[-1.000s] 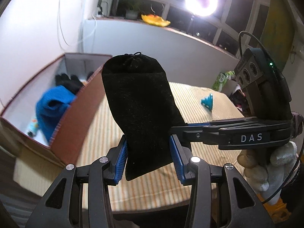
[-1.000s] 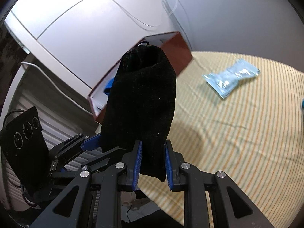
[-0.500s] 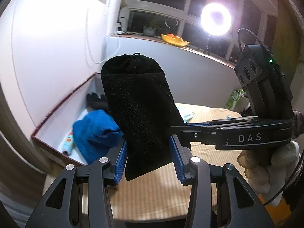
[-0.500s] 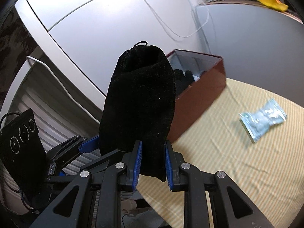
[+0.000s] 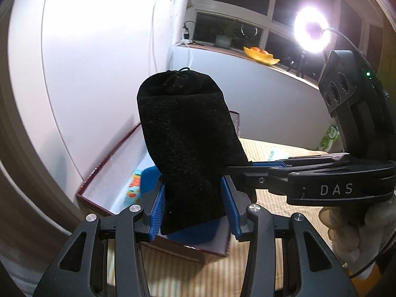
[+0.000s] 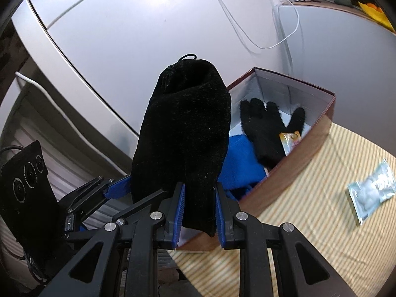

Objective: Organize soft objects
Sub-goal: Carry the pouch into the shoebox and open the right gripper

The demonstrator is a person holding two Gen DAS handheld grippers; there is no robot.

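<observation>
While both grippers (left [image 5: 193,208], right [image 6: 198,210]) clamp the black pouch [image 5: 188,143], it hangs above the box [image 6: 297,173].

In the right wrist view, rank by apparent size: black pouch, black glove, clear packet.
1. black pouch, though it is nearest the camera, so it may be inflated
2. black glove
3. clear packet

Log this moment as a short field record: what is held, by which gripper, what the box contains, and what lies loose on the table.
held item: black drawstring pouch, drawstring end up
left gripper: shut on the pouch's lower end
right gripper: shut on the same pouch
box: open, dark red outside, white inside
box contents: black glove, blue cloth, small orange packet
loose on table: clear plastic packet on the striped tablecloth
pouch position: in front of the box in both views; not yet inside
</observation>
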